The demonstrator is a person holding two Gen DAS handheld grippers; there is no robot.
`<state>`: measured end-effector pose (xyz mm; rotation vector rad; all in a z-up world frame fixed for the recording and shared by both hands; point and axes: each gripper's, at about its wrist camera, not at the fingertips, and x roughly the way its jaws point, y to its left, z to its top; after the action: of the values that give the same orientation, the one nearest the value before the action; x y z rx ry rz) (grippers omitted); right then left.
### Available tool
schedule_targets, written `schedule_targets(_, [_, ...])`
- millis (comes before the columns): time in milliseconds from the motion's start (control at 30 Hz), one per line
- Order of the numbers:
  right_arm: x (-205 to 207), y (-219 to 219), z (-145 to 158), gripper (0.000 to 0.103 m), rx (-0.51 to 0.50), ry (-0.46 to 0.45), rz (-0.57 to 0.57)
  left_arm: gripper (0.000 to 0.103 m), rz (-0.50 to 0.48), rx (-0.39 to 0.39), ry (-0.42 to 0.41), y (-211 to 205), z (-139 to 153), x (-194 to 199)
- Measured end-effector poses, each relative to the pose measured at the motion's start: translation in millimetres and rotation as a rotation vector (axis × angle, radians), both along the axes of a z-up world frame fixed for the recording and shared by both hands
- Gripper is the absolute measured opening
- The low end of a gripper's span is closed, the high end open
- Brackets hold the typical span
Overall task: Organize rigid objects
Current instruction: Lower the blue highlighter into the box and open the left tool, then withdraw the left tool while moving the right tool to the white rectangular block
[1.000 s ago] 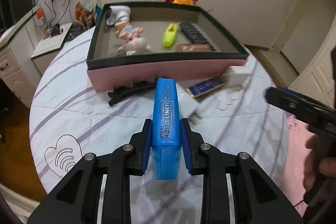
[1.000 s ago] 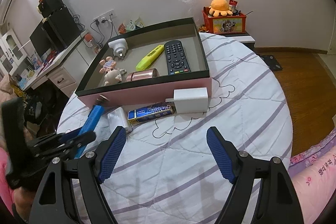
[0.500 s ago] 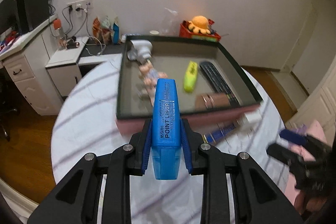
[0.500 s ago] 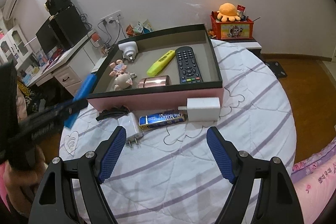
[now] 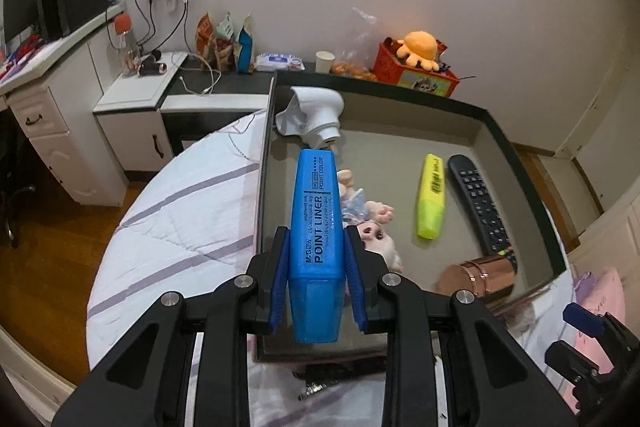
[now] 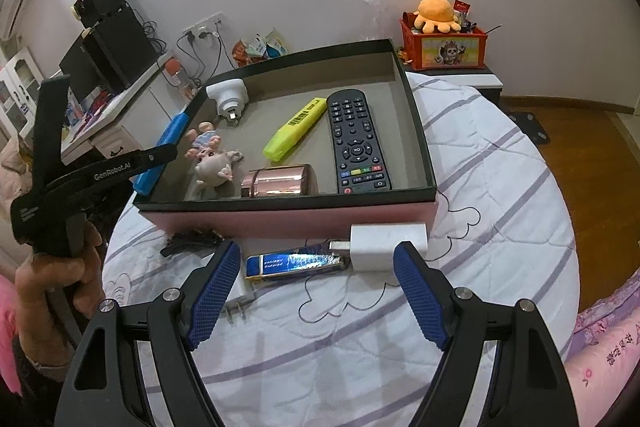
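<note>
Left wrist view: your left gripper (image 5: 317,263) is clamped on the flat blue plastic highlighter (image 5: 318,227), gripped near its rear so the long end hangs over the left rim of the shallow pink-sided box with a dark rim (image 5: 516,155), likely for a drop beside the yellow highlighter (image 5: 431,201). Your right gripper (image 6: 316,301) gapes empty over the white square charger block (image 6: 386,245), just near of the box.
</note>
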<state>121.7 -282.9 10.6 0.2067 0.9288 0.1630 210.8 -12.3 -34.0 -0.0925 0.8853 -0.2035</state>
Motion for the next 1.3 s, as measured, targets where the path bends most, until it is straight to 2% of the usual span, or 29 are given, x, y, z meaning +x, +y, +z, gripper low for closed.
schedule_targets(233, [4.3, 2.1, -5.7, 0.08, -0.001, 0.015, 0.003, 0.028, 0.018, 0.054, -0.019, -7.5, -2.7, 0.6])
schedule_targets(400, [0.6, 3.7, -2.4, 0.08, -0.006, 0.011, 0.006, 0.048, 0.003, 0.034, -0.024, -7.9, 0.8, -2.0])
schedule_targets(467, [-0.4, 3.6, -1.0, 0.08, -0.007, 0.008, 0.003, 0.063, -0.013, 0.025, -0.035, -11.1, 4.0, -6.4])
schedule_targets(533, [-2.3, 3.7, 0.7, 0.08, -0.008, 0.004, 0.002, 0.073, -0.019, 0.025, -0.05, -13.6, 8.4, -12.3])
schedule_targets(567, [-3.5, 4.0, 1.6, 0.08, -0.008, 0.004, 0.001, 0.09, -0.01, 0.042, -0.057, -15.3, 11.2, -15.2])
schedule_targets(633, [-6.5, 4.6, 3.9, 0.08, -0.009, -0.002, 0.002, 0.103, 0.046, 0.103, -0.09, -16.4, 17.3, -24.5])
schedule_targets(833, [-23.6, 7.3, 14.8, 0.08, -0.011, -0.03, 0.001, 0.103, 0.051, 0.075, -0.129, -10.1, 32.9, -58.0])
schedule_targets(1300, [-70.4, 1.9, 32.9, 0.08, -0.025, -0.078, -0.023, 0.103, 0.03, 0.091, -0.093, -16.9, 29.0, -151.7])
